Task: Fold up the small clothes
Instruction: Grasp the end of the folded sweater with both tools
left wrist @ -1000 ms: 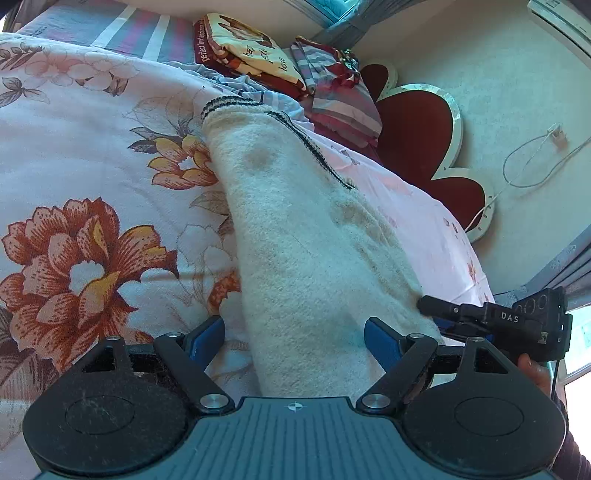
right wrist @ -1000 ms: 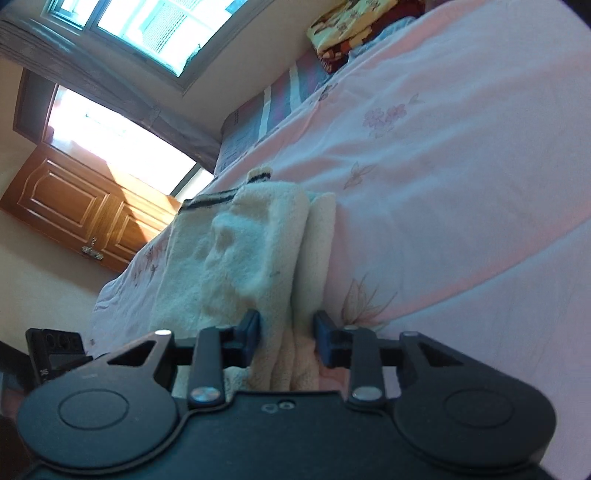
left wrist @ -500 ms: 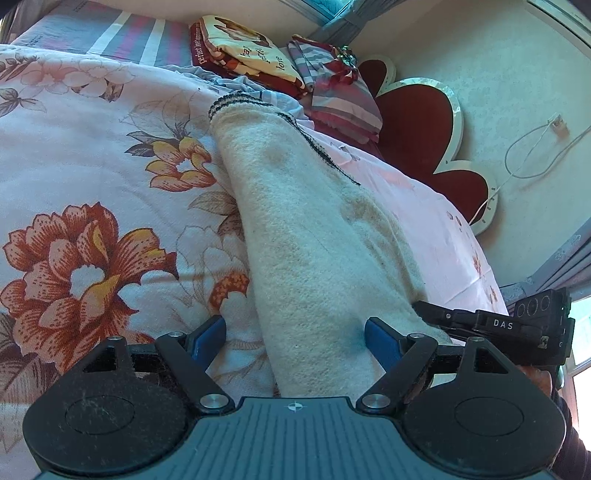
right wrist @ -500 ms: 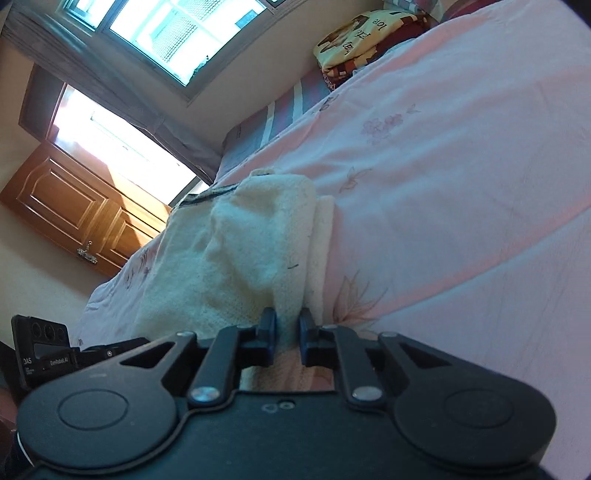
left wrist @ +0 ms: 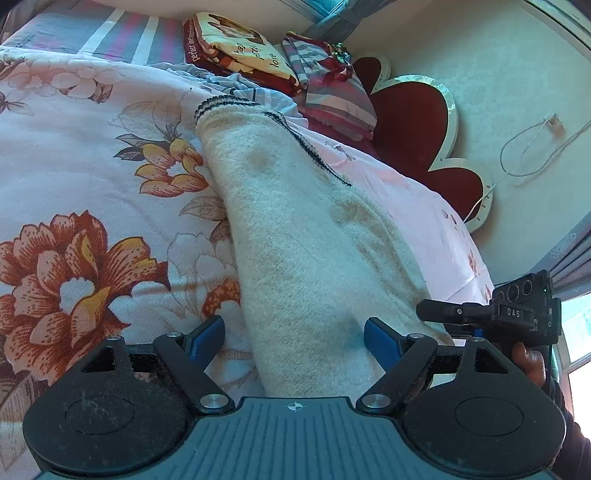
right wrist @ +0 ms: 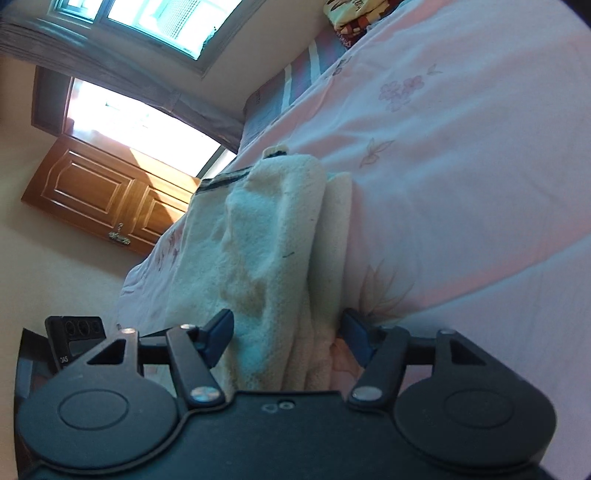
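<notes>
A cream fleece garment point(left wrist: 303, 236) with a black-striped hem lies folded lengthwise on the floral bedsheet point(left wrist: 92, 192). My left gripper point(left wrist: 294, 341) is open, its blue pads on either side of the garment's near end. My right gripper point(right wrist: 289, 339) is open around the same end of the garment point(right wrist: 273, 236) from the other side, its blue pads apart from the folded layers. The right gripper also shows in the left wrist view point(left wrist: 491, 317) at the garment's right edge.
Folded clothes and a striped pillow point(left wrist: 325, 85) are stacked at the head of the bed beside a red heart-shaped headboard point(left wrist: 417, 133). A white cable point(left wrist: 532, 147) hangs on the wall. A wooden door point(right wrist: 107, 195) and a window point(right wrist: 162, 26) stand beyond the bed.
My right gripper was closed on the garment's folded edge half a second ago and has opened. The left gripper stayed open and barely moved.
</notes>
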